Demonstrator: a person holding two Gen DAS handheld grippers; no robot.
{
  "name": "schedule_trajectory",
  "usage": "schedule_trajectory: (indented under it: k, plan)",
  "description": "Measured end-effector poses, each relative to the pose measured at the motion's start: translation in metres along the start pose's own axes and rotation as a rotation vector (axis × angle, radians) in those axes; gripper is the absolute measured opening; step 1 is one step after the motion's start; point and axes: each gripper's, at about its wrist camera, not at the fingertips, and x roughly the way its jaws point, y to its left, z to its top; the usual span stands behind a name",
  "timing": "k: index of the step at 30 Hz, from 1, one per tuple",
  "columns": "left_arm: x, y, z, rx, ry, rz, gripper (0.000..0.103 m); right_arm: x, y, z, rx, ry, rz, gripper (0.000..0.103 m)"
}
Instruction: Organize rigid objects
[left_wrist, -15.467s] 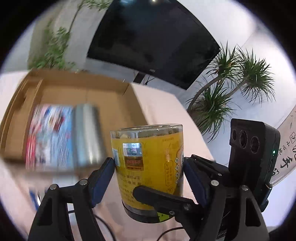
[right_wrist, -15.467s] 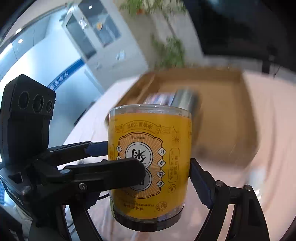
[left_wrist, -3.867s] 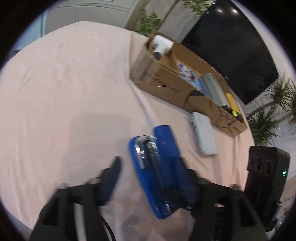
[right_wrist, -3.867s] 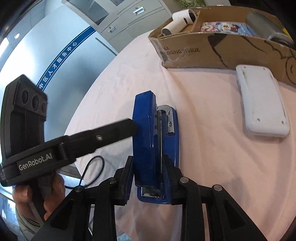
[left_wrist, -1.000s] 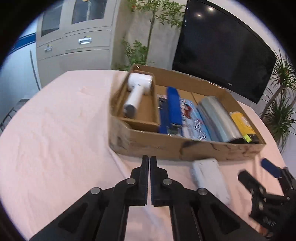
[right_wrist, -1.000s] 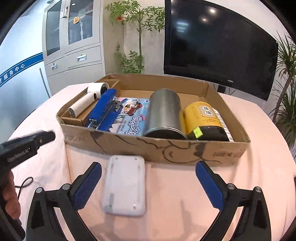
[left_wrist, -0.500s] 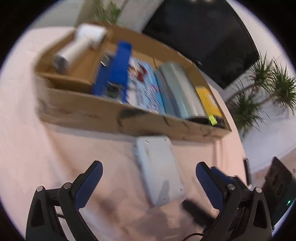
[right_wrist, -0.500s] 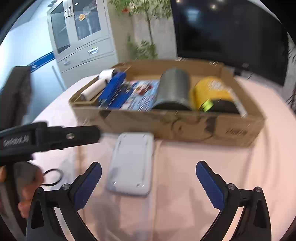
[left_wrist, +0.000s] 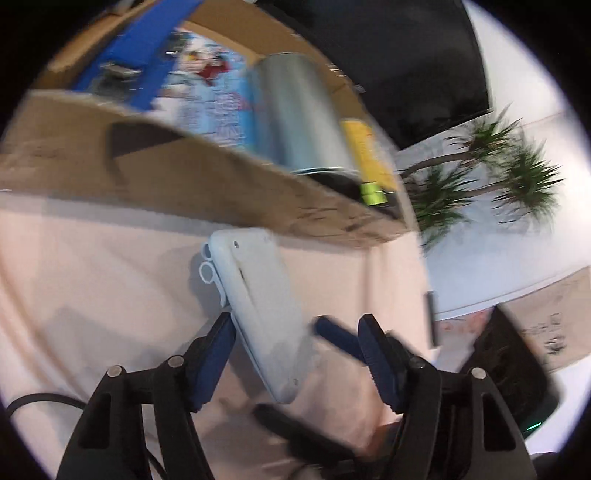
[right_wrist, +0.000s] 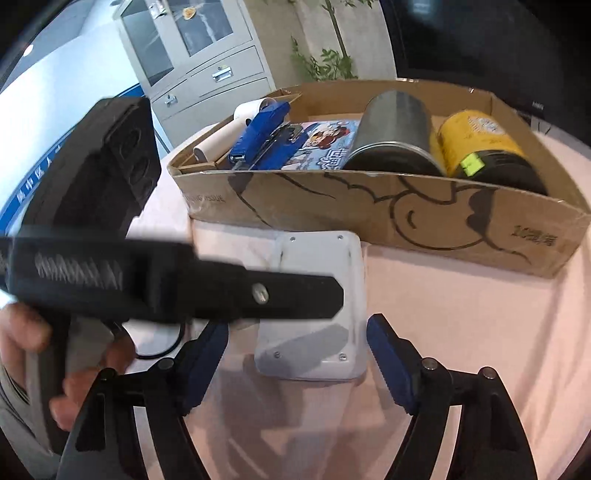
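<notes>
Left wrist view, motion-blurred: a shallow cardboard box holds a blue stapler, a printed booklet, a dull metal tin on its side and a yellow jar. The white rounded plastic case lies on the pink-clothed desk just before the box, between the left gripper jaws, which have just been closing yet stand apart, the left pad at its edge. Right wrist view, sharper: it adds a white cylinder at the box's far left, screws on the case's back and a hand holding the left gripper. The right gripper jaws, also just closing, straddle the case's near end without touching.
</notes>
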Motion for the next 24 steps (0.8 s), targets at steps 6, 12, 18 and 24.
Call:
schedule_trajectory:
  k: [6,12,18,24]
  plan:
    - [0.020,-0.041,0.017,0.062,-0.012,-0.086,0.065,-0.011,-0.030,0.002,0.080,-0.024,0.014,0.073]
    - [-0.001,-0.028,0.007,0.079,-0.044,0.007,0.065,-0.008,-0.079,-0.013,0.232,0.022,-0.026,0.032]
    - [-0.017,-0.014,-0.002,0.053,-0.061,0.060,0.065,-0.002,-0.080,-0.020,0.369,0.084,0.229,0.023]
    - [-0.028,0.001,-0.014,0.022,-0.083,0.113,0.065,-0.007,-0.040,-0.030,0.281,0.146,0.205,0.072]
